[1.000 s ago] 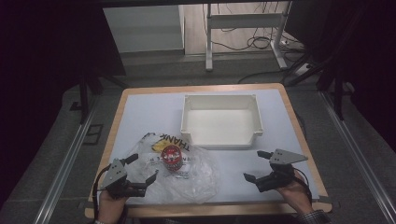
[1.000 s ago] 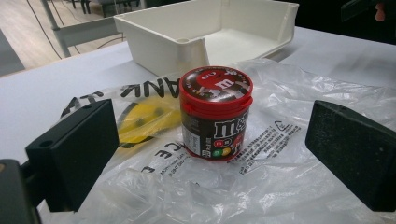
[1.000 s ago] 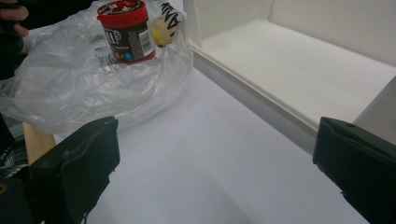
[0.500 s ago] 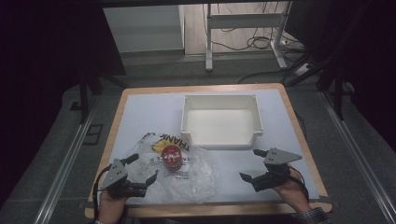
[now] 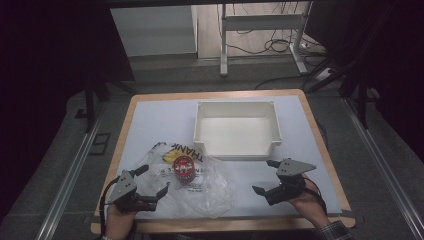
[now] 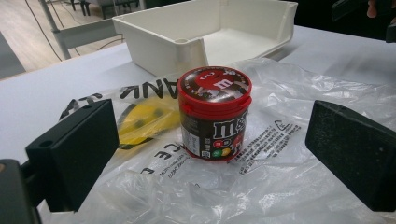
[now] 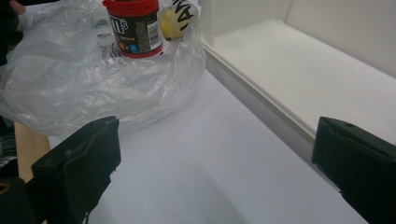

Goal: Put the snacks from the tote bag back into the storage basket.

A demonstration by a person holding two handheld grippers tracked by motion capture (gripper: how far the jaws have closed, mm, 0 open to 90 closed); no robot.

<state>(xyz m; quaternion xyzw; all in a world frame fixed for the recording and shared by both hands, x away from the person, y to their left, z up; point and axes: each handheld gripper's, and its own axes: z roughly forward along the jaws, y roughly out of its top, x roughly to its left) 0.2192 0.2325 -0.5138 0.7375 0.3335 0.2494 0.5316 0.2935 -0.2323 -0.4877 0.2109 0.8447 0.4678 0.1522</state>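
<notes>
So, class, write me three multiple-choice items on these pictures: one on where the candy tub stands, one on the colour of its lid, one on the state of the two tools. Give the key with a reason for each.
1. Where does the candy tub stand?
A. Inside the white bin
B. On the clear plastic bag
C. On the bare wooden edge of the table

2. What colour is the tub's lid?
A. Red
B. Green
C. Blue

3. How are the two tools?
A. Both shut on the bag
B. The left one shut on the tub, the right one open
C. Both open and holding nothing

Key:
1 B, the tub sits upright on the plastic bag, in front of the white bin.
2 A, the left gripper view shows a red rim and top.
3 C, the left tool and the right tool both show jaws spread wide with nothing between them.
</notes>
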